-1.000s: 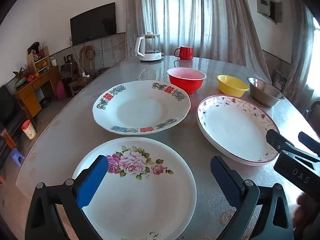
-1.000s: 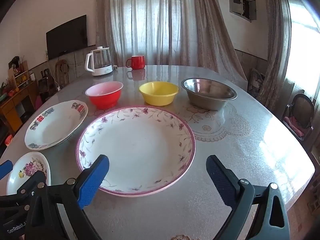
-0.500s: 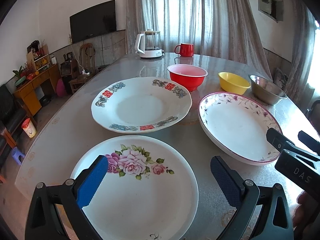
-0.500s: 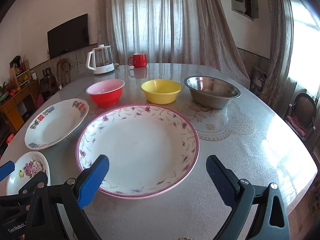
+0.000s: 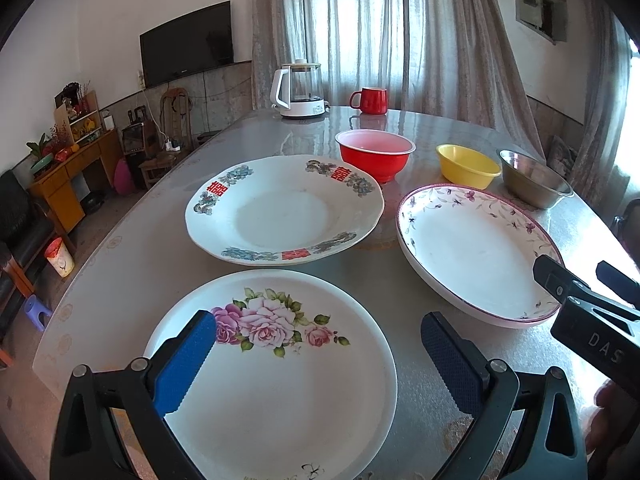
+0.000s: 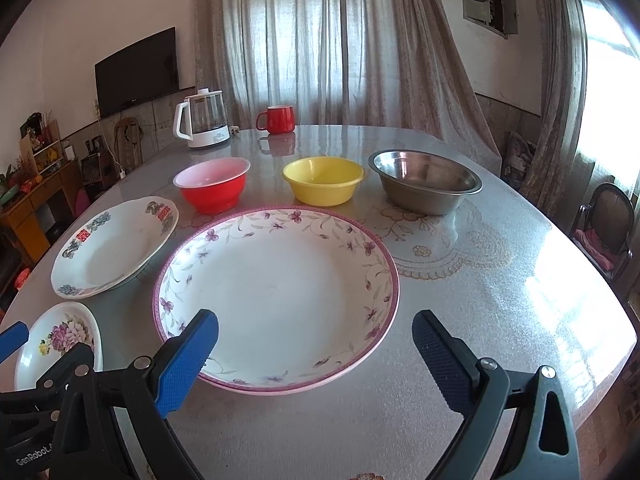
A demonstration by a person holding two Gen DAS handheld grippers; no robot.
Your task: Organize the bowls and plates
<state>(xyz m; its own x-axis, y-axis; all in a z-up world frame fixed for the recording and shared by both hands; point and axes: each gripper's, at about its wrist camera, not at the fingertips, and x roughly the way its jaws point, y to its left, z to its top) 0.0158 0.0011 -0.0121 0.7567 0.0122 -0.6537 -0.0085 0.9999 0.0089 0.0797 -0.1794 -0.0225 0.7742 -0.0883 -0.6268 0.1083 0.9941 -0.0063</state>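
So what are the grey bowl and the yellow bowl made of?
The grey bowl looks like metal, probably steel: shiny, mirror-like inside, with a thin rolled rim. The yellow bowl looks like plastic: solid bright colour, soft dull sheen, though I can't be sure.

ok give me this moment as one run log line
left gripper: open, over rose plate | right gripper: open, at purple-rimmed plate | nothing stacked yet

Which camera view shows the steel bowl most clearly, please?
The right wrist view shows it best: the steel bowl is whole, with its rim and inside visible, beside the yellow bowl. In the left wrist view the steel bowl sits small and distorted near the right edge.
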